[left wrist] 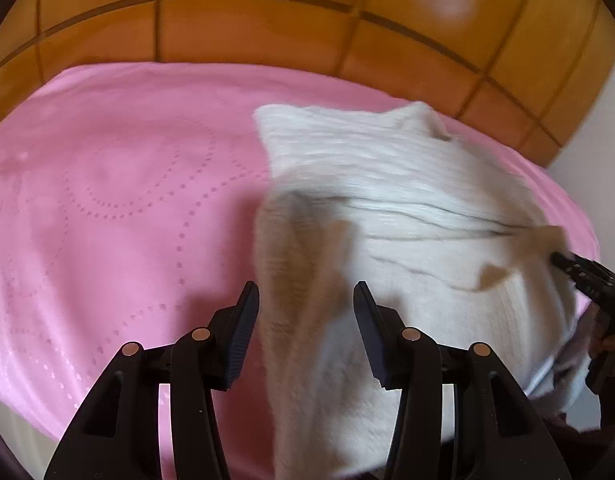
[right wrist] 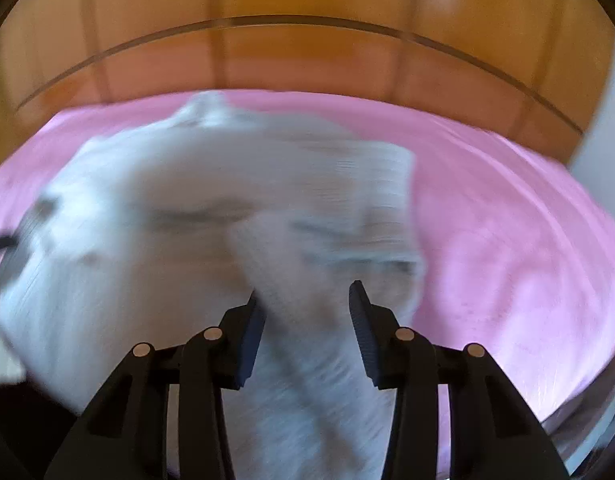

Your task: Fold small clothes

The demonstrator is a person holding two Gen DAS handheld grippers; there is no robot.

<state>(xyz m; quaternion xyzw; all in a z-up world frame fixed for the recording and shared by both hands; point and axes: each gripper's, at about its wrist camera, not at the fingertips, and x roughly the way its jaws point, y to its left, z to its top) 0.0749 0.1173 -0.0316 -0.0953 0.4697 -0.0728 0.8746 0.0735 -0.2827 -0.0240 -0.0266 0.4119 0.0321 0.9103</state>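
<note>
Left wrist view. Pink quilted bed cover with a dotted stitch pattern (left wrist: 107, 208): fills the left and middle of the frame. Orange-brown wooden headboard with a grid of dark grooves (left wrist: 267, 20): arcs across the top. White wall (left wrist: 611, 112): strip at the right edge. Cream ribbed knit garment (left wrist: 407, 200): lies on the cover from centre to right, one flat ribbed edge toward the upper middle, a bunched fold running down toward the bottom centre. Left gripper (left wrist: 305, 304), black with dark ribbed pads: bottom centre, jaws apart; the fold of the garment sits between them, the pads not pressing on it. Right gripper (left wrist: 579, 276): black tip showing at the right edge, at the garment's far corner; its jaw setting cannot be told here.

Right wrist view, heavily blurred. Pink cover (right wrist: 507, 240): right and upper part of the frame. Headboard (right wrist: 307, 52): across the top. Cream garment (right wrist: 187, 220): spread over the left and centre, a fold trailing to the bottom centre. Right gripper (right wrist: 303, 300): bottom centre, jaws apart, the fold between them; the left pad is against the cloth, the right pad clear of it. A dark shape at the left edge is too blurred to identify.
</note>
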